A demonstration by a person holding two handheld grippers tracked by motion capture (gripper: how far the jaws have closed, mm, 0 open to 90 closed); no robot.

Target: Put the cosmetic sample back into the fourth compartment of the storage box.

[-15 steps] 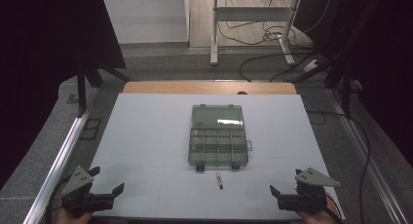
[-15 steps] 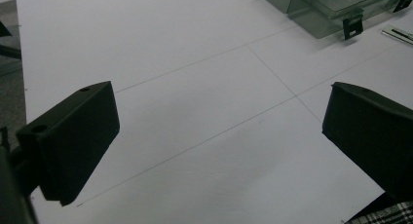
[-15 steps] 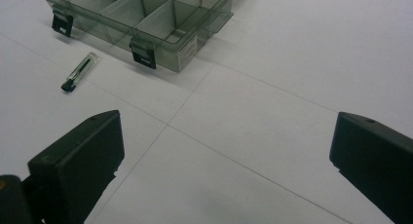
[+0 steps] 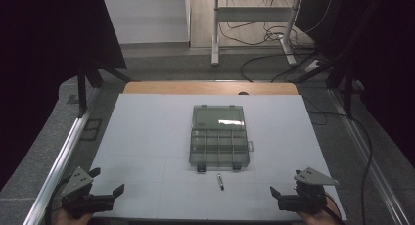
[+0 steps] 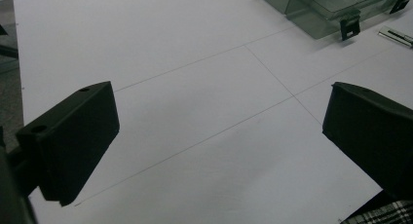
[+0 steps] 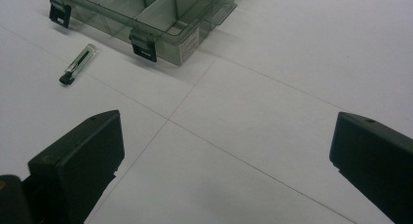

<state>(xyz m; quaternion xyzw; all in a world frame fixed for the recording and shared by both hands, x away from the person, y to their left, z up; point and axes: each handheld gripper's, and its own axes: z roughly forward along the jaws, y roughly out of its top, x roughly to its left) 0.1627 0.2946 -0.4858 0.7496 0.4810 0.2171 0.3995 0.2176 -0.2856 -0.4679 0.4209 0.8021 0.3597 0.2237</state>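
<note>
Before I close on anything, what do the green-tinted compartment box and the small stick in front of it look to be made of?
Green-tinted compartment box: likely moulded clear plastic, glossy; dividers show through its walls, latches opaque black. Small stick: pale, shiny body with a black tip, possibly metal or plastic; too small to tell.

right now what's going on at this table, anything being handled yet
Nothing is held yet. A person holds the left gripper and the right gripper low at the near corners of the white table, both with jaws wide open and nothing between them. In the middle sits a clear compartment box with its lid open, and a small pen-like tool lies just in front of it, closer to the right gripper.
</note>
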